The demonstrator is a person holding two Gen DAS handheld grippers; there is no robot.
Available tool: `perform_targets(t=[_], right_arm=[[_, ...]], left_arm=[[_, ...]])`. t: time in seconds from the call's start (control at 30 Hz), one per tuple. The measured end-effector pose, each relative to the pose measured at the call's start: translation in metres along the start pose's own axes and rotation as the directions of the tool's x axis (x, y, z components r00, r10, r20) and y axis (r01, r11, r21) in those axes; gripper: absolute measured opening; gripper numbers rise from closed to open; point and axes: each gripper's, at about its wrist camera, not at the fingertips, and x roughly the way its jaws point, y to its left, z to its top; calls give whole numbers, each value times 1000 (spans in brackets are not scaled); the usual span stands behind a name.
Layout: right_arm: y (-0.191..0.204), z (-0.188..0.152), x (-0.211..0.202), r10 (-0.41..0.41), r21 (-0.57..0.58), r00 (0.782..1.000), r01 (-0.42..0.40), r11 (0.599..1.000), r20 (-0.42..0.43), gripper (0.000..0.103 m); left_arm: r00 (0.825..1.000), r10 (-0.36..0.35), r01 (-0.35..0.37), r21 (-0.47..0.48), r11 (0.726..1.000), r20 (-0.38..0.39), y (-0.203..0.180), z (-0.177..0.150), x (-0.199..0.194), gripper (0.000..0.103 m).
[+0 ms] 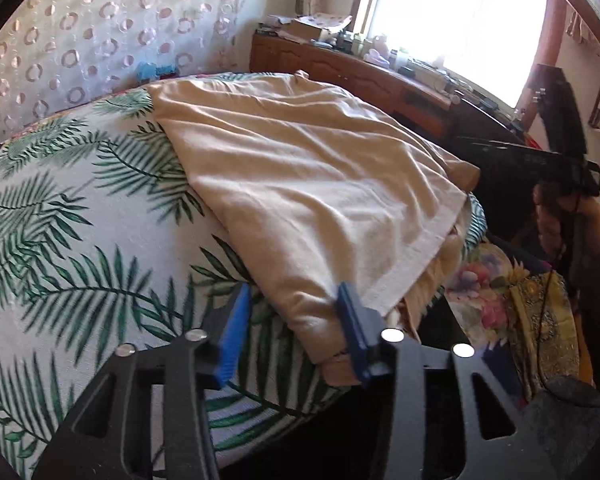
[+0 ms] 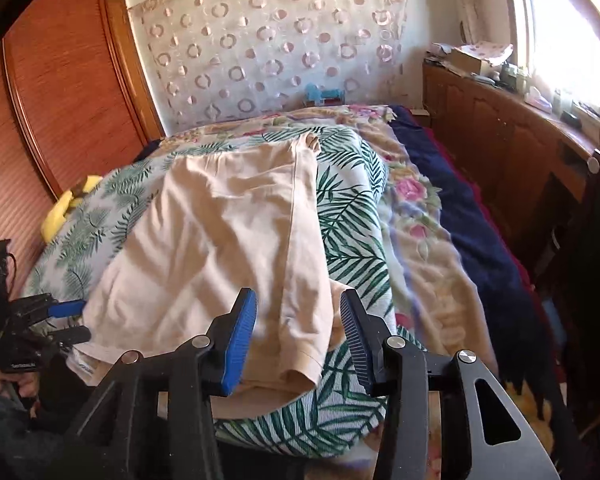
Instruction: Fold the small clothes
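Left wrist view puts one cream garment (image 1: 300,184) between my left gripper (image 1: 292,320) fingers, spread, not pinching. My right gripper (image 2: 298,332) stands spread around its near hem. One creased, folded-over garment lies on one palm-leaf bedspread (image 1: 60,240); two grippers work it.

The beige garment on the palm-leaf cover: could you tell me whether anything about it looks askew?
Yes. The beige cotton garment lies diagonally across the palm-leaf cover, wrinkled, its near hem uneven with an under-layer peeking out.
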Motion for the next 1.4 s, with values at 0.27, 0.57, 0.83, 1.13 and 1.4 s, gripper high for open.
perform_targets(t=[0.27,0.57,0.83,1.13,1.4], right_arm=[[-6,-1,9,-28,-6,999,28,1000,-20,46],[-8,-5,25,-15,32,997,18,999,-82,58],[-5,-5,31,15,13,995,-14,1000,-100,58],[3,-7,31,44,-73,991,-54,996,-126,23],[-4,-8,29,101,-33,990,-104,994,-102,9]], left_arm=[[999,-29,28,39,999,34,-11,-3,-26,5],[1000,-15,14,31,999,12,-9,-4,-19,5],[1000,-12,12,23,1000,7,-7,-4,-16,5],[1000,-16,16,17,1000,14,-5,-5,-17,5],[998,-38,37,14,999,40,-6,-5,-25,5]])
